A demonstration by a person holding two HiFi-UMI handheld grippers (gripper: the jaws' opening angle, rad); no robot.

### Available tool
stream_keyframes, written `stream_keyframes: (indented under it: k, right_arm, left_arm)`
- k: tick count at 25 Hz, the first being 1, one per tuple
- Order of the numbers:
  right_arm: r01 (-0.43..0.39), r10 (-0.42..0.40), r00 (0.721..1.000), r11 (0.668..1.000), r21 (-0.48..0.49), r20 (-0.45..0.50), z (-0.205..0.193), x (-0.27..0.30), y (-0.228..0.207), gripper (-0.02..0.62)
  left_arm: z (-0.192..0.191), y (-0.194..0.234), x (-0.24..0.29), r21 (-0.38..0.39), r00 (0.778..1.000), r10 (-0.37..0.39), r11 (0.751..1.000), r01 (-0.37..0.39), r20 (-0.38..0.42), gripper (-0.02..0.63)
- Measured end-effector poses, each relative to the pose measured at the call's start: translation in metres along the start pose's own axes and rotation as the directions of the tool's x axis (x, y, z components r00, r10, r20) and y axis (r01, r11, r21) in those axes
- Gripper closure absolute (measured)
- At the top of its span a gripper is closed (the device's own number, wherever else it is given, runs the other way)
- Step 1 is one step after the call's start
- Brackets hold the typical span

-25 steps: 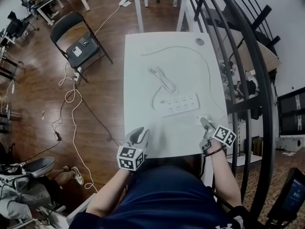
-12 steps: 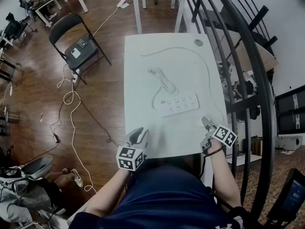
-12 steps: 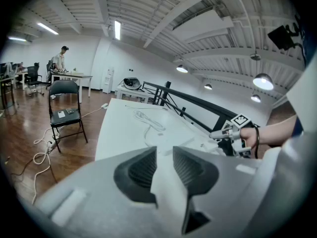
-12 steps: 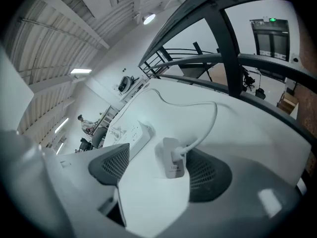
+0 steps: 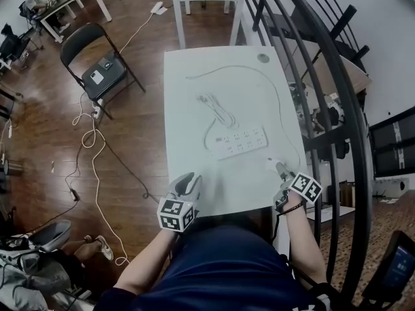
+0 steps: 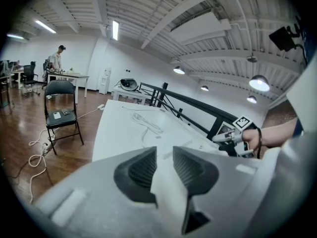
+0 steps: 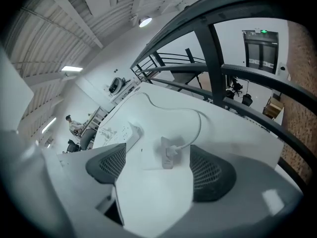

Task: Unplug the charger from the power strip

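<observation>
the charger [image 7: 168, 154] lies flat on the table [image 5: 194, 122] near its right edge, apart from the power strip [image 5: 238, 141], long axis pointing away from the right gripper [image 7: 159, 172]. that gripper tilts down over it, jaws just opened wide, pads clear of it. the left gripper [image 6: 165, 165], narrowly parted and empty, sits where it was a second ago.

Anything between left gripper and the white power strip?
No: only bare white tabletop between left gripper and flat white power strip, per head view.

Matt white table [image 5: 194, 76], glossy wooden floor [image 5: 45, 109], plastic power strip [image 5: 238, 141].
</observation>
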State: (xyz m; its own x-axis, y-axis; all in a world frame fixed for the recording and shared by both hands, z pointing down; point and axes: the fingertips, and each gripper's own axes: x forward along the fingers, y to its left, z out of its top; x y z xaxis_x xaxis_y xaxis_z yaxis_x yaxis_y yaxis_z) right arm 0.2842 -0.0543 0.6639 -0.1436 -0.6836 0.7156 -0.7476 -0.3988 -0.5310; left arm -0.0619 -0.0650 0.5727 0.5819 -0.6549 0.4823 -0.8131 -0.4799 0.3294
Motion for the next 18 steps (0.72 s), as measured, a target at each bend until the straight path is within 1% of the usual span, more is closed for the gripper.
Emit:
stream_keyframes:
  k: [2, 6, 9, 11, 12, 13, 15, 16, 18]
  right_arm:
    - [0.007, -0.007, 1.000, 1.000, 0.007, 0.022, 0.002, -0.010, 0.001, 0.201]
    - [0.000, 0.003, 0.996, 0.999, -0.033, 0.090, 0.012, -0.036, 0.017, 0.202]
    - [-0.044, 0.052, 0.990, 0.997, -0.067, 0.128, 0.019, -0.052, 0.042, 0.204]
    - [-0.102, 0.115, 0.983, 0.991, -0.091, 0.142, 0.022, -0.060, 0.065, 0.230]
    - [-0.143, 0.157, 0.977, 0.984, -0.106, 0.147, 0.024, -0.064, 0.079, 0.269]
    - [-0.191, 0.209, 0.966, 0.974, -0.124, 0.151, 0.025, -0.069, 0.095, 0.332]
    - [-0.297, 0.322, 0.932, 0.941, -0.161, 0.164, 0.030, -0.079, 0.129, 0.507]
    - [-0.342, 0.371, 0.913, 0.923, -0.175, 0.172, 0.032, -0.085, 0.144, 0.548]
    - [-0.412, 0.444, 0.876, 0.892, -0.189, 0.188, 0.036, -0.095, 0.170, 0.571]
  left_arm:
    - [0.002, -0.002, -0.001, 0.001, 1.000, -0.008, 1.000, 0.008, 0.007, 0.502]
    - [0.005, -0.004, -0.003, 0.000, 1.000, -0.022, 1.000, 0.022, 0.021, 0.502]
    - [0.012, -0.009, -0.008, -0.002, 0.998, -0.041, 0.999, 0.042, 0.038, 0.502]
    - [0.020, -0.017, -0.012, 0.012, 0.996, -0.066, 0.998, 0.066, 0.057, 0.502]
    - [0.025, -0.022, -0.014, 0.022, 0.994, -0.081, 0.997, 0.080, 0.070, 0.502]
    - [0.032, -0.028, -0.017, 0.031, 0.992, -0.095, 0.995, 0.093, 0.084, 0.502]
    - [0.050, -0.041, -0.021, 0.041, 0.984, -0.124, 0.992, 0.120, 0.124, 0.520]
    - [0.060, -0.048, -0.024, 0.044, 0.979, -0.138, 0.990, 0.133, 0.148, 0.529]
    - [0.080, -0.061, -0.029, 0.060, 0.967, -0.167, 0.986, 0.159, 0.193, 0.560]
